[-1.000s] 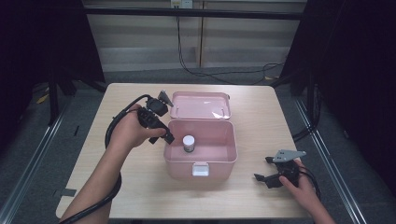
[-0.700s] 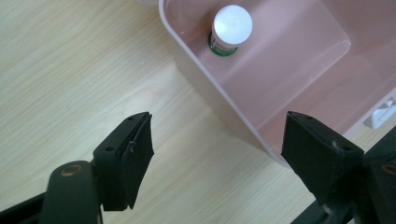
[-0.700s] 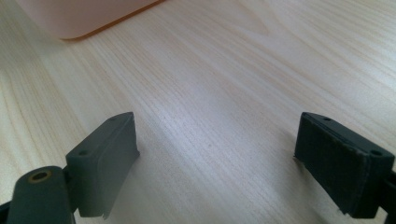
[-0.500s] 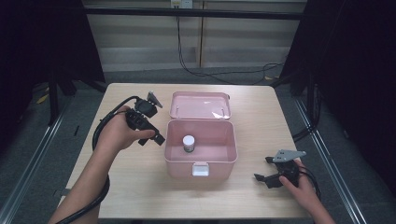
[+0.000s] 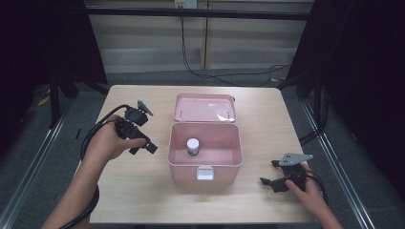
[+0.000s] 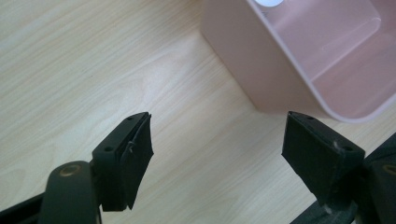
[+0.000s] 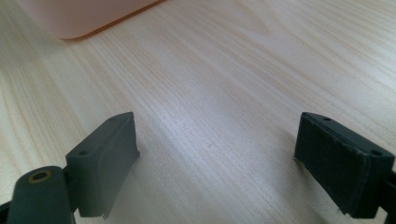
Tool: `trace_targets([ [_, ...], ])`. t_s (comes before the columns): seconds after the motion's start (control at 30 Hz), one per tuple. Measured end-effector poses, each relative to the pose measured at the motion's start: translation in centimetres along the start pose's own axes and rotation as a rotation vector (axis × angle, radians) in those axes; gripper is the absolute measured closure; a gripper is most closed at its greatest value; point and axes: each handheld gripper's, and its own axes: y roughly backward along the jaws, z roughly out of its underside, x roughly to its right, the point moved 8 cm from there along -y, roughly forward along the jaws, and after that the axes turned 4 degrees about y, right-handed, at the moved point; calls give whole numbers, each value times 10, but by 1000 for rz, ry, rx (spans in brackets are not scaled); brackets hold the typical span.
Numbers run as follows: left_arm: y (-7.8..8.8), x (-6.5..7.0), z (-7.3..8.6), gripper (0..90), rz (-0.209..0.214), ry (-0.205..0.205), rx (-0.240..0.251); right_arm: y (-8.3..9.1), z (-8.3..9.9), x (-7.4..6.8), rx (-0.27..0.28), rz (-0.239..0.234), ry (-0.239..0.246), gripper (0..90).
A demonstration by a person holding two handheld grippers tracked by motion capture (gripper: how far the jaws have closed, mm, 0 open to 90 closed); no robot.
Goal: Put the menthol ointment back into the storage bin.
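The left claw (image 5: 149, 143) has drawn back from the pink box (image 5: 205, 164), jaws apart and empty; the small bottle (image 5: 193, 146) stands inside. Next, probably shutting the lid (image 5: 204, 107). The right claw (image 5: 271, 174) rests apart on the desk (image 5: 143, 200).

- I am finding no words, numbers, brands or signs that I can read anywhere here.
- I am looking at the pink box (image 5: 205, 164) and its open lid (image 5: 204, 108): both are plain, with no print showing.
- I am seeing a white patch on the front latch (image 5: 204, 174) of the box, too small to tell whether anything stands on it.
- I am looking at the small jar (image 5: 193, 146) in the box: its white cap carries nothing legible.
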Motion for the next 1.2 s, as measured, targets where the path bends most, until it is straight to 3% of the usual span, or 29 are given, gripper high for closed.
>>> trace_targets([
  [0.7, -39, -17, 34, 236, 29, 29, -5, 0, 0, 0, 0, 0, 0, 125],
  [1.2, -76, -28, 59, 236, 40, 45, 40, 0, 0, 0, 0, 0, 0, 125],
])
